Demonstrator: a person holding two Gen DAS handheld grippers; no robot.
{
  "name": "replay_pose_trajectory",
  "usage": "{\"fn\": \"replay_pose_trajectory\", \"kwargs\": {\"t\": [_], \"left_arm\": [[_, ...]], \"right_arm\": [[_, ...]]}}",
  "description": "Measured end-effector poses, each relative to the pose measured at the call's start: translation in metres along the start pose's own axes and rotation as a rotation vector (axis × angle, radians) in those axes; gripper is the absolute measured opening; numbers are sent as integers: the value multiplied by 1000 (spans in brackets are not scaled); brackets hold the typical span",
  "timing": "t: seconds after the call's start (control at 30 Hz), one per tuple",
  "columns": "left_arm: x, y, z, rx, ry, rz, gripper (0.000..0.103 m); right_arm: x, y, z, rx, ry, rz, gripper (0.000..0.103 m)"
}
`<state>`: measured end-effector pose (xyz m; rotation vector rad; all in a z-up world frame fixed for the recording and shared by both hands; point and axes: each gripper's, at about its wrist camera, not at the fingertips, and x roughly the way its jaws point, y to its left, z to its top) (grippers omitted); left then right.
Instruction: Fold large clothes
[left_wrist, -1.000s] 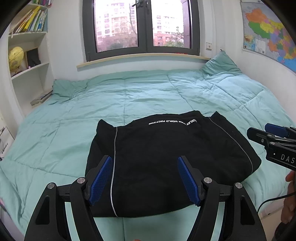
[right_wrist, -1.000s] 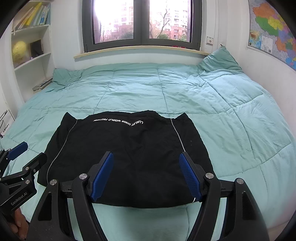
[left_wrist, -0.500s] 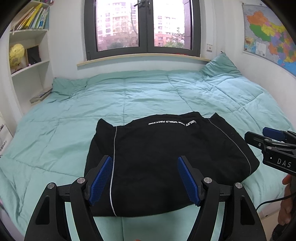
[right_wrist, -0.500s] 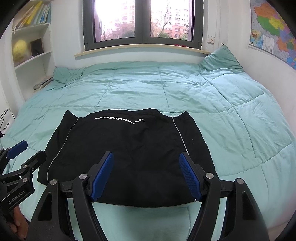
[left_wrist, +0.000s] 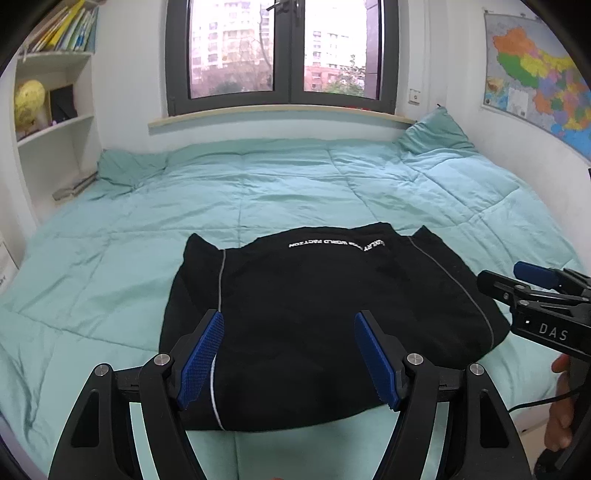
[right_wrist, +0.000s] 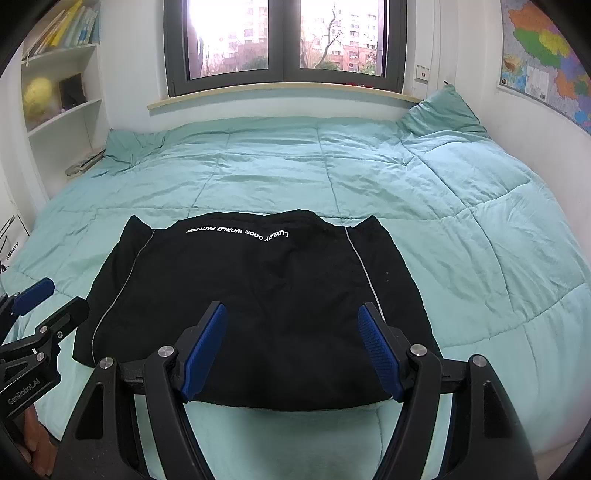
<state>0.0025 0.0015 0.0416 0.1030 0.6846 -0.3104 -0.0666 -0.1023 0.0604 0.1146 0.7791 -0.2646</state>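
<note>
Left wrist view shows a black garment (left_wrist: 325, 317) folded into a rough rectangle, lying flat near the front edge of a teal quilt (left_wrist: 258, 192) that covers the bed. White lettering runs along its far edge and thin pale piping lines run down both sides. The left gripper (left_wrist: 288, 354) hangs above its near edge, blue pads spread wide, holding nothing. The right gripper (right_wrist: 291, 350) likewise hovers with pads apart and empty. Beyond are a window (left_wrist: 284, 48), bookshelf (left_wrist: 55, 96) and wall map (left_wrist: 535, 81).
</note>
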Motion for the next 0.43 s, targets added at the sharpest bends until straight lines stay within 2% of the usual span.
{"fn": "replay_pose_trajectory", "kwargs": {"t": [0.23,0.37,0.43], "left_arm": [[3,4,0,-17,1,-14,75],[1,7,0,-9,-42,40,75],[1,9,1,1,-36,37,75]], "right_arm": [[5,1,-1,-8,11,7,75],[8,2,-3,-11,19,10,75],[10,2,-3,-10,22,8,75]]}}
